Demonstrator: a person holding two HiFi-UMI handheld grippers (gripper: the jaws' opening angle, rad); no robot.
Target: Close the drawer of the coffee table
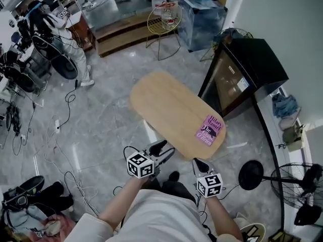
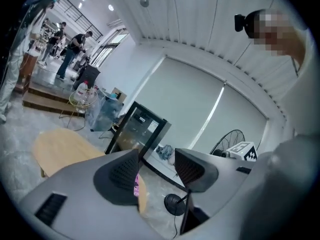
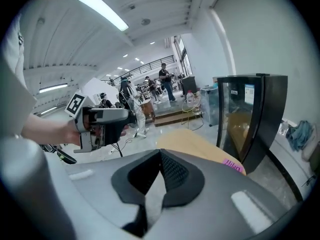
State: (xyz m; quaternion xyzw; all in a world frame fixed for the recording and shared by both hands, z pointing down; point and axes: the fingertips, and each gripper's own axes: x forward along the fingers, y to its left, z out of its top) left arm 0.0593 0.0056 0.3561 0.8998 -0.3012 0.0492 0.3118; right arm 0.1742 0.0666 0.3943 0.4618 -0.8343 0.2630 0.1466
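The coffee table [image 1: 171, 110] has an oval light-wood top and stands on the grey marble floor below me. A pink book [image 1: 209, 130] lies at its near right end. No drawer shows in any view. Both grippers are held up close to the person's chest, above the table's near end and touching nothing. My left gripper [image 1: 164, 149] is open; a gap shows between its pads [image 2: 156, 156] and nothing is in it. My right gripper [image 1: 201, 164] has its tips together [image 3: 160, 154] and holds nothing. The table [image 3: 195, 141] lies beyond it.
A black glass-front cabinet [image 1: 242, 74] stands right of the table. A floor fan [image 1: 298, 185] and a round black stand base [image 1: 251, 174] are at the near right. Cables [image 1: 60, 135] trail over the floor on the left. A wire side table [image 1: 164, 19] stands beyond.
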